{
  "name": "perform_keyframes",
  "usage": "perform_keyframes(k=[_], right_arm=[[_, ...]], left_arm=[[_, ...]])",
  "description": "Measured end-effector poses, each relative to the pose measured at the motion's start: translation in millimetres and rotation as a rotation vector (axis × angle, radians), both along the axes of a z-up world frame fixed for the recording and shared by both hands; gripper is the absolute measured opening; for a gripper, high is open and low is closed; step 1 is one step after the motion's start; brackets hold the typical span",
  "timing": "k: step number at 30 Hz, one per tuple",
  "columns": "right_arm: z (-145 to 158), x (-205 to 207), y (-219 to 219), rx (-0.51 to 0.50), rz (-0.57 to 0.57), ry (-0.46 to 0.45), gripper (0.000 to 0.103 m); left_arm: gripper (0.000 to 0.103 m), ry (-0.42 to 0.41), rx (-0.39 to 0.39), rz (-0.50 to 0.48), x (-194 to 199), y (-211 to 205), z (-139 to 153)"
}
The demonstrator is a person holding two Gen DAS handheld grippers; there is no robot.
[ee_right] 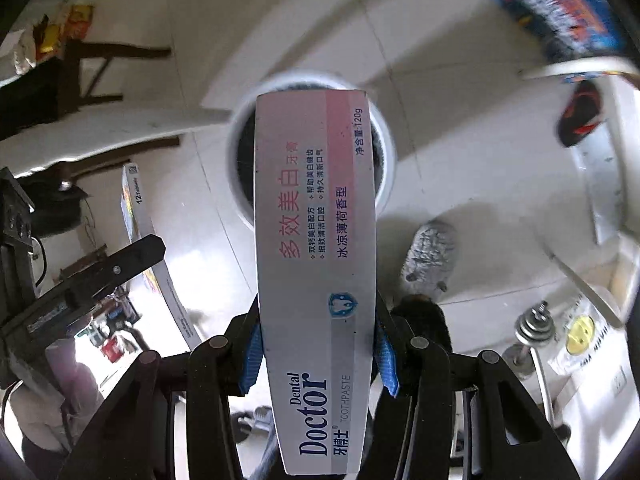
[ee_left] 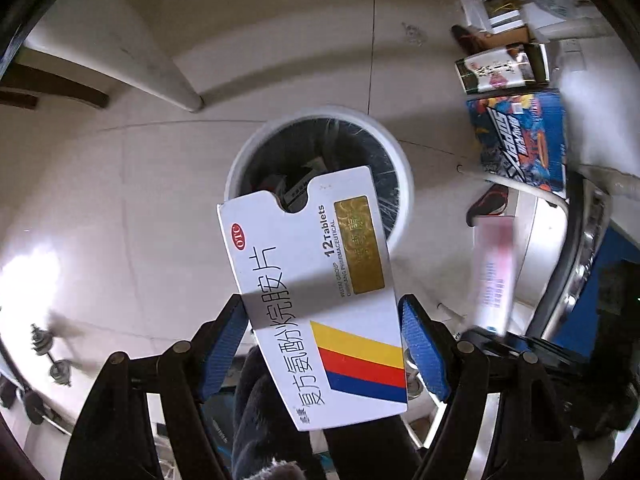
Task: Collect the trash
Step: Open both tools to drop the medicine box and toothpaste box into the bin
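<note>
Right in the middle of both frames sits a round white trash bin [ee_left: 320,160], and each box hangs above it. With its jaws squeezed tight, the left gripper [ee_left: 324,344] grips a white medicine box [ee_left: 316,280]. Over on the other side, the right gripper [ee_right: 318,354] pinches a toothpaste box [ee_right: 316,240] the same way. Dropping looks like the step now. Next, both jaws should let go over the bin's mouth. Some dark trash lies inside already.
</note>
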State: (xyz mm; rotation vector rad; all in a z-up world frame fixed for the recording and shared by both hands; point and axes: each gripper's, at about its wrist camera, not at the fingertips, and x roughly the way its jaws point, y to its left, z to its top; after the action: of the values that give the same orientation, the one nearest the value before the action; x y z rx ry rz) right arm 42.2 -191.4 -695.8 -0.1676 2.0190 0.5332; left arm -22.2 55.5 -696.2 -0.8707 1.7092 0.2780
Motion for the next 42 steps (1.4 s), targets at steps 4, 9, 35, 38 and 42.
perform_keyframes(k=[4, 9, 35, 38, 42], right_arm=[[-68.6, 0.4, 14.7, -0.016, 0.069, 0.051, 0.049], [-109.9, 3.9, 26.7, -0.020, 0.088, 0.066, 0.088], [72.2, -20.4, 26.6, -0.102, 0.173, -0.382, 0.103], [105.6, -26.1, 24.7, -0.100, 0.158, -0.402, 0.102], [154.4, -32.8, 20.8, -0.089, 0.134, -0.427, 0.102]], left_arm=[[0.101, 0.022, 0.024, 0.011, -4.2, 10.1, -36.4], [0.102, 0.035, 0.109, 0.035, -22.3, 21.4, -45.7], [0.102, -0.022, 0.322, -0.047, -52.1, -6.1, 108.0], [0.102, -0.033, 0.322, -0.051, -55.2, -9.0, 134.2], [0.102, -0.055, 0.327, -0.062, -61.7, -12.5, 173.1]])
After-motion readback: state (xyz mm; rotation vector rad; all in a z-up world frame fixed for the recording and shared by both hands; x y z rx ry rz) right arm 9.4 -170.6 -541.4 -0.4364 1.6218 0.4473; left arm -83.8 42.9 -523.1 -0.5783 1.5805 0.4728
